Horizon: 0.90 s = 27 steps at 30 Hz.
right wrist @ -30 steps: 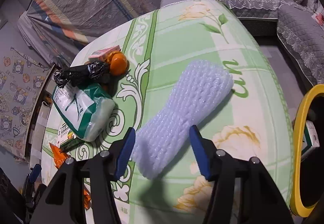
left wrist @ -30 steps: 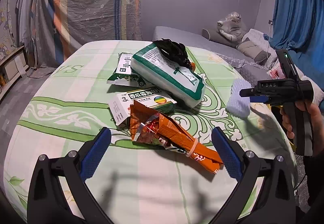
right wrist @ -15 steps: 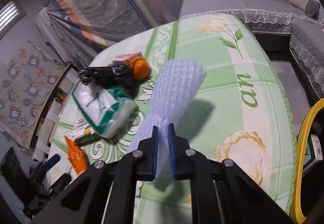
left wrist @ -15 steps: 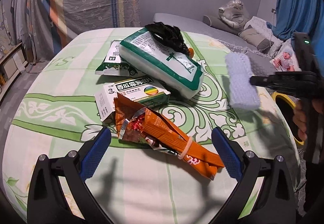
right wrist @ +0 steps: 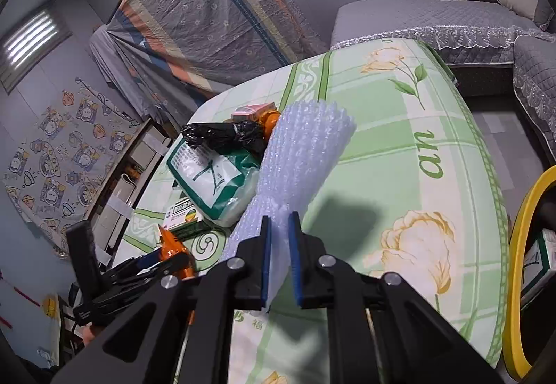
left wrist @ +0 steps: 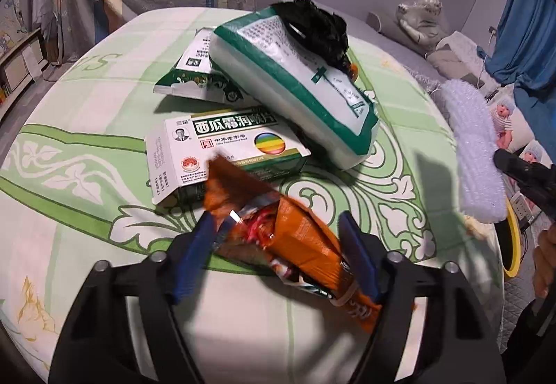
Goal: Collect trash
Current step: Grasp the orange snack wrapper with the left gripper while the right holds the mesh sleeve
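Right gripper (right wrist: 278, 234) is clamped tight on the white foam net sleeve (right wrist: 305, 154), pads squeezing its narrow end w/ the rest sticking up and away from the fingers, lifted clear of the table (right wrist: 399, 154). In the left cam the same sleeve shows at the right edge, up in the air next to the yellow bin rim (left wrist: 513, 238).

Left gripper (left wrist: 278, 238) sits low over the orange snack wrapper (left wrist: 295, 238). Its jaws have just been closing in, wrapper is between the blue pads, but can't see them actually pressing on it yet, there's a gap on both sides. Wrapper is torn open, lying flat on the green floral tablecloth, front end overlapping the medicine box (left wrist: 222, 147).

Rest of the trash is behind that: big white/green plastic pack (left wrist: 295, 85) leaning over a smaller green-white bag (left wrist: 198, 71), black crumpled bag (left wrist: 312, 26) on top of the big pack. Something orange (right wrist: 271, 118) and a small pink box (right wrist: 252, 110) sit just past the black bag in the right cam.
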Each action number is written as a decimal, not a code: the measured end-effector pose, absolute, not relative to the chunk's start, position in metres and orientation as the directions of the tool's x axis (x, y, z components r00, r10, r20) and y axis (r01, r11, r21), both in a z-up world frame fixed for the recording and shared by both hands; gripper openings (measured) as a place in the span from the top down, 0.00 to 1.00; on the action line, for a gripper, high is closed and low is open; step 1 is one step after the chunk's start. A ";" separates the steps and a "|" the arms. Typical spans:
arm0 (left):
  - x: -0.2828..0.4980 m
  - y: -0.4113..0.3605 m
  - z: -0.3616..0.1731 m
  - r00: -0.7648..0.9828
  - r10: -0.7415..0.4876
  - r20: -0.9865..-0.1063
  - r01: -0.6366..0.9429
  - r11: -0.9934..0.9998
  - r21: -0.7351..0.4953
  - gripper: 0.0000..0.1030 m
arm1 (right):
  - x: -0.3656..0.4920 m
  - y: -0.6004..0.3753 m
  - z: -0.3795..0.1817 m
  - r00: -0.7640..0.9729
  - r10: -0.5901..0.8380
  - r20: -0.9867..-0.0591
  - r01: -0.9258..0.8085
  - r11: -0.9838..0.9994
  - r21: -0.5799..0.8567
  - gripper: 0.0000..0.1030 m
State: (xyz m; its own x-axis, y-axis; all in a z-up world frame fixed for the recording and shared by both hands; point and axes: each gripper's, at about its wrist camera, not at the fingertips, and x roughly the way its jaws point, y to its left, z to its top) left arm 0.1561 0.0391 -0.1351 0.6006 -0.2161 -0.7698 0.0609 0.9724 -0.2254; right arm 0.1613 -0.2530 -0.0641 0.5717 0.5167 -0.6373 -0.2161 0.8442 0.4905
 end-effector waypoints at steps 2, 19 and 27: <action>0.154 0.040 -0.134 0.607 -0.224 -0.763 0.053 0.969 -0.242 0.49 | 0.159 -0.254 -0.063 0.568 0.530 -0.629 -0.220 0.835 0.504 0.91; 0.109 0.041 -0.090 0.711 -0.286 -0.642 0.170 0.956 -0.237 0.90 | 0.137 -0.265 -0.056 0.591 0.539 -0.600 -0.217 0.823 0.525 0.91; 0.091 0.033 -0.060 0.785 -0.248 -0.568 0.192 0.969 -0.158 0.90 | 0.123 -0.263 -0.043 0.613 0.536 -0.580 -0.240 0.826 0.510 0.91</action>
State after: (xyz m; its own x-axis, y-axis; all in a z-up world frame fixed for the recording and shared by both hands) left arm 0.0909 0.0334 -0.0598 0.7845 -0.2482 -0.5683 0.1918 0.9686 -0.1582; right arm 0.1231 -0.2634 -0.0430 0.6135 0.5360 -0.5799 -0.2400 0.8262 0.5098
